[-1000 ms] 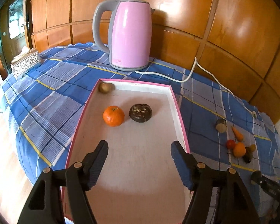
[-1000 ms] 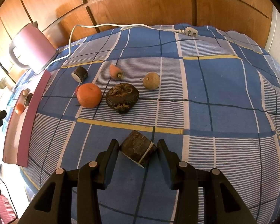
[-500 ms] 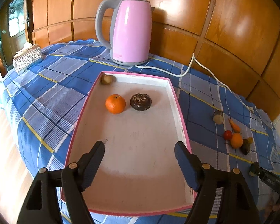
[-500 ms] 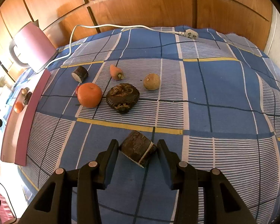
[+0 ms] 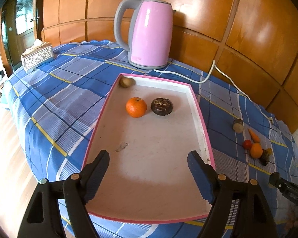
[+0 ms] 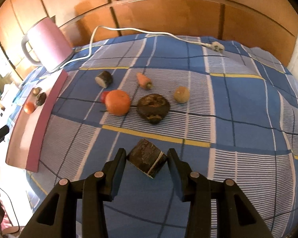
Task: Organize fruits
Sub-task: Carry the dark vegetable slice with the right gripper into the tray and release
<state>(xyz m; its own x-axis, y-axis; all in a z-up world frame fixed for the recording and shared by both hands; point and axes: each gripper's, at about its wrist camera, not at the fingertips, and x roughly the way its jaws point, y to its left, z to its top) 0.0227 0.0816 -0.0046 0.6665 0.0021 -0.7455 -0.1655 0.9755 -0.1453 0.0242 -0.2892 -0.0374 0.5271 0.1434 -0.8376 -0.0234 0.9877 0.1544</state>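
A pink-rimmed white tray [image 5: 198,109] holds an orange [image 5: 136,107], a dark round fruit [image 5: 161,106] and a small brown fruit [image 5: 126,82] in its far corner. Above the tray's near end hovers my left gripper [image 5: 148,155], its jaws opening with nothing between them. My right gripper [image 6: 147,153] is shut on a dark brown cut chunk [image 6: 147,160] over the blue checked cloth. Beyond it lie an orange [image 6: 117,102], a dark round fruit [image 6: 153,108], a carrot [image 6: 144,81], a tan fruit [image 6: 181,94], a cut piece [image 6: 104,79] and a small red fruit [image 6: 103,96].
A pink kettle [image 5: 149,33] stands behind the tray, and its white cord ends in a plug [image 6: 216,46] on the cloth. At the far left sits a silver tissue box [image 5: 37,56]. Wooden panels back the table. The table edge drops to the floor on the left.
My left gripper has drawn back from the fruit in the tray and its jaws stand wider. The right gripper has shifted slightly left, still gripping the chunk.
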